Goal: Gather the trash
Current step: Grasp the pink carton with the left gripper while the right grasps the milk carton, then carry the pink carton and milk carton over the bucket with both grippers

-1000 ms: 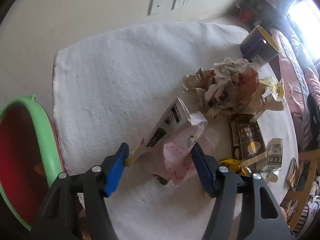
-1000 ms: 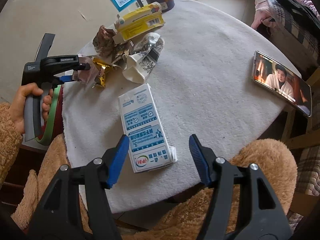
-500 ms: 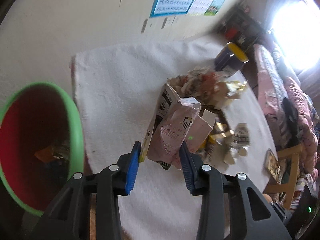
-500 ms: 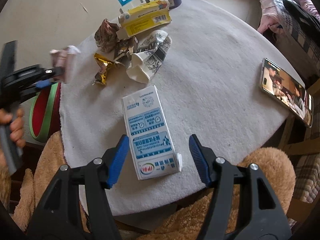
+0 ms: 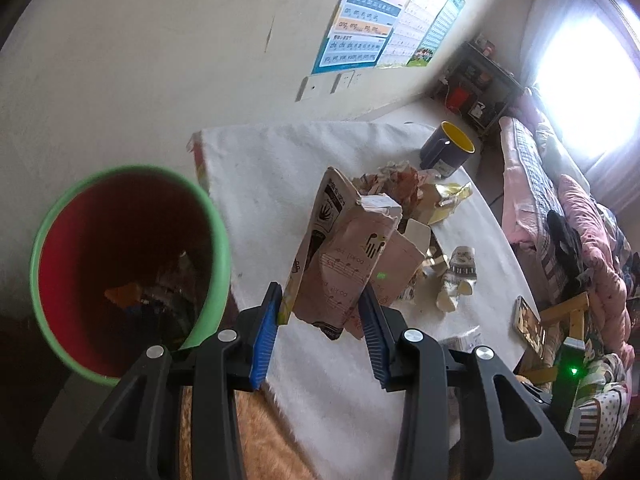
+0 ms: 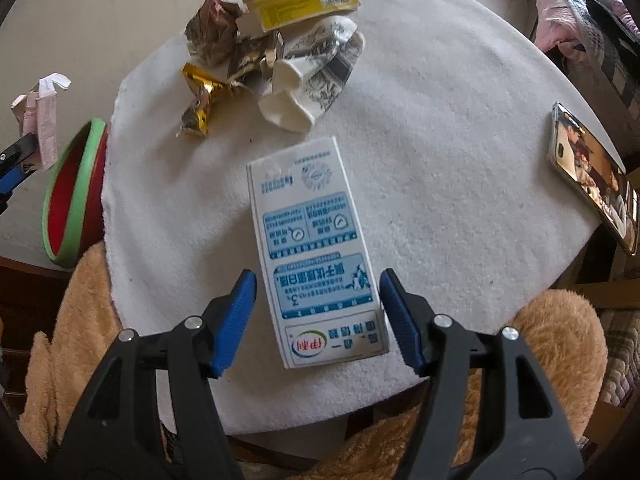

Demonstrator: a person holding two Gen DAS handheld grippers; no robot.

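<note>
The left gripper (image 5: 320,316) has its fingers clamped on a pink carton (image 5: 344,272), bin (image 5: 216,240) at nine o'clock: drop next. The right gripper (image 6: 318,318) fingers stand apart, straddling the milk carton (image 6: 316,256) on the table (image 6: 440,160).

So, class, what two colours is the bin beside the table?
The bin is red inside with a green rim, clearest in the left wrist view.

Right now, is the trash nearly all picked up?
Not yet. Some scraps already lie in the bin. The left gripper holds a pink carton beside it. The right gripper's jaws stand open around the milk carton. A pile of wrappers waits on the table.
</note>
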